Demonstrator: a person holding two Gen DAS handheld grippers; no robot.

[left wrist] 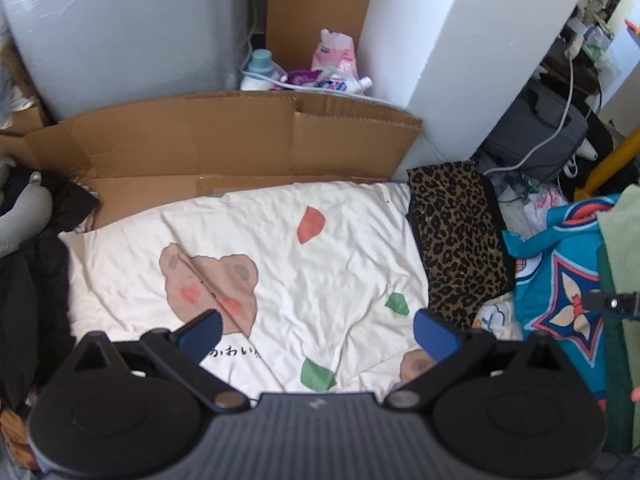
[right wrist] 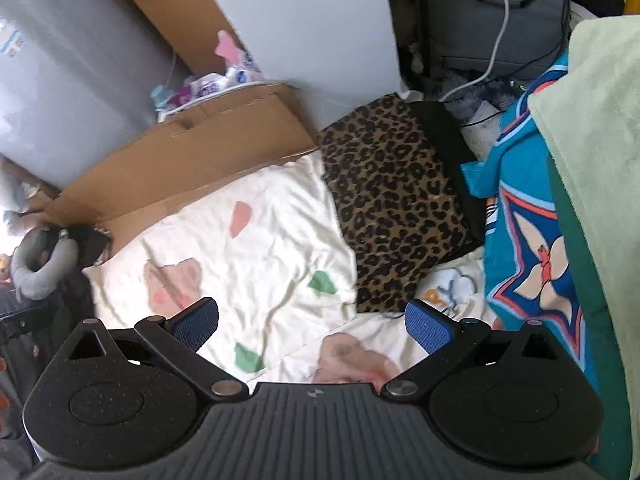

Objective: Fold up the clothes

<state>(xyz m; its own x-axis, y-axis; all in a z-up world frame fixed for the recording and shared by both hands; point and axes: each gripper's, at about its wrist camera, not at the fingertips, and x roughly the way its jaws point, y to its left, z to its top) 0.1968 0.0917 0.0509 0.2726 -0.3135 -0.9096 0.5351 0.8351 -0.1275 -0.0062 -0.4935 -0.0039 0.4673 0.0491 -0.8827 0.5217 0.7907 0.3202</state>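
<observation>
Left hand-held gripper (left wrist: 316,330): held wide open above the cream sheet (left wrist: 280,248); nothing is gripped.
Right hand-held gripper (right wrist: 312,320): likewise spread wide, empty.
Leopard-print garment (right wrist: 392,200): laid folded on the sheet's right edge, ahead of the right gripper.
Blue patterned cloth (right wrist: 520,248): placed just right of the garment.
Cardboard (left wrist: 224,140): propped behind the sheet.

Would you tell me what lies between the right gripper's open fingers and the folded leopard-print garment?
Only the cream bear-print sheet; in the right wrist view nothing else sits between the right gripper and the leopard-print garment.
</observation>
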